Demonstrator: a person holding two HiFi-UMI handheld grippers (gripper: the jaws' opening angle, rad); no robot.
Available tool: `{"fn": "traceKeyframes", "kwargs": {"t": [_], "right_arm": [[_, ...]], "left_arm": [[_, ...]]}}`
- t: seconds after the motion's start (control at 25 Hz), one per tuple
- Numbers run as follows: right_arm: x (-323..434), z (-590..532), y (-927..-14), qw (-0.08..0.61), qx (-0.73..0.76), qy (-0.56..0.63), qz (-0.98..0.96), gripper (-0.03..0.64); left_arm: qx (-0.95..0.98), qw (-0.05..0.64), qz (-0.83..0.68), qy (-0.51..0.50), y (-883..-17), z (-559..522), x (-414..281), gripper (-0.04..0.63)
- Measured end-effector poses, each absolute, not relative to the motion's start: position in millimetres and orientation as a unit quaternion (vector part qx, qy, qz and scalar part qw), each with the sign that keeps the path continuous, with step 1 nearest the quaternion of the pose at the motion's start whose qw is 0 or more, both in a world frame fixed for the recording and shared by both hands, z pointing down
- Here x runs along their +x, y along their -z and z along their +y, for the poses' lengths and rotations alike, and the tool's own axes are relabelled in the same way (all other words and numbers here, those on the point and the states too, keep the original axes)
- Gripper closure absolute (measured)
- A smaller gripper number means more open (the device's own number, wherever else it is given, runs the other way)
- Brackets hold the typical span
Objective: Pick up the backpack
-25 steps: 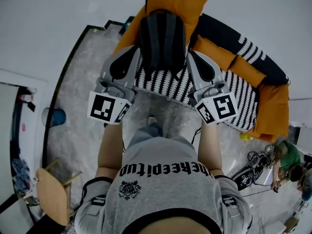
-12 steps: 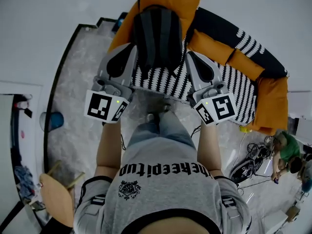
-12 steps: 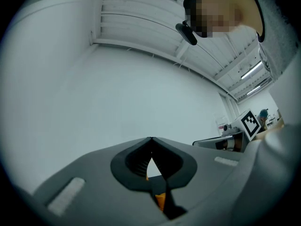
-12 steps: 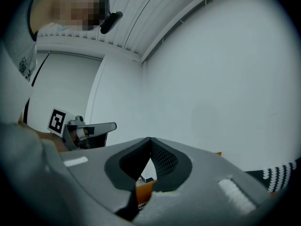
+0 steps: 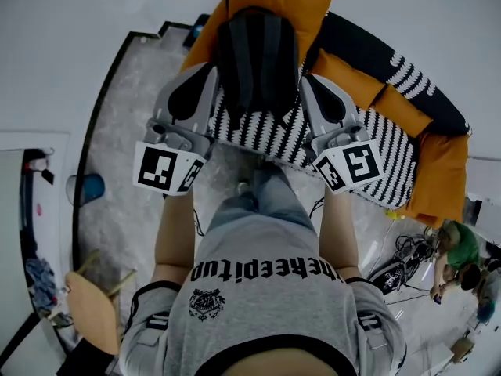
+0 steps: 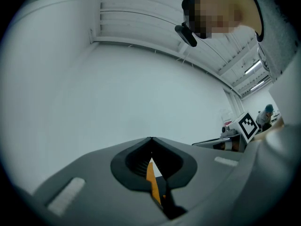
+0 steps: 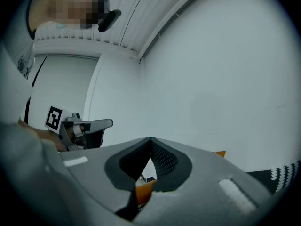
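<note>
**Spotter:** Where is the backpack from where you are?

**Operator:** Dead ahead of me. The backpack point(image 5: 258, 53) stands on the sofa point(image 5: 274, 135), propped against an orange cushion point(image 5: 286, 2). In the head view its long axis runs straight away from me, with the shoulder straps facing me. I have one gripper on each side of it: the left gripper point(image 5: 207, 75) just beside its left flank and the right gripper point(image 5: 308, 83) just beside its right flank. Neither is clearly nearer; I judge them about even.

**Spotter:** Are the jaws ready?

**Operator:** No. On both grippers the jaw tips meet, and nothing is pinched between them. Through the hollow behind each pair I see only a slice of orange cushion. I'd have to spread them before I could take a strap or the top handle.

**Spotter:** Are you touching the bag?

**Operator:** I can't tell. From above the tips sit right at its sides, and both gripper views look past it at the white wall.

**Spotter:** What is the footing like?

**Operator:** The seat is soft, under a black-and-white zigzag cover, so I expect the bag to sag or tip if I nudge it from one side. The floor point(image 5: 125, 147) is mottled grey stone. A wooden chair point(image 5: 86, 312) stands behind me to my left. Cables point(image 5: 403, 269) lie on the floor and another person point(image 5: 462, 249) crouches off to my right, all well apart from the bag.
</note>
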State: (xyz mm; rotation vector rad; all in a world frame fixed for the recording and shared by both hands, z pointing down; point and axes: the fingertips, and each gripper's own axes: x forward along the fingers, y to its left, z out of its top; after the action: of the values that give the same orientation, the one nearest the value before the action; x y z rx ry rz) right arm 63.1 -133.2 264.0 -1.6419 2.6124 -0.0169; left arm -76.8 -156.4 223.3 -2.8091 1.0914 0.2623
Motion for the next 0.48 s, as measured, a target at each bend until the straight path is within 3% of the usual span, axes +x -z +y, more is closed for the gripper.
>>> {"fn": "traceKeyframes", "kwargs": {"t": [0.48], "right_arm": [[77, -209, -307, -0.020, -0.506, 0.045, 0.861, 0.616]], "left_arm": [[-0.912, 0.049, 0.402, -0.063, -241, -205, -73, 0.589]]}}
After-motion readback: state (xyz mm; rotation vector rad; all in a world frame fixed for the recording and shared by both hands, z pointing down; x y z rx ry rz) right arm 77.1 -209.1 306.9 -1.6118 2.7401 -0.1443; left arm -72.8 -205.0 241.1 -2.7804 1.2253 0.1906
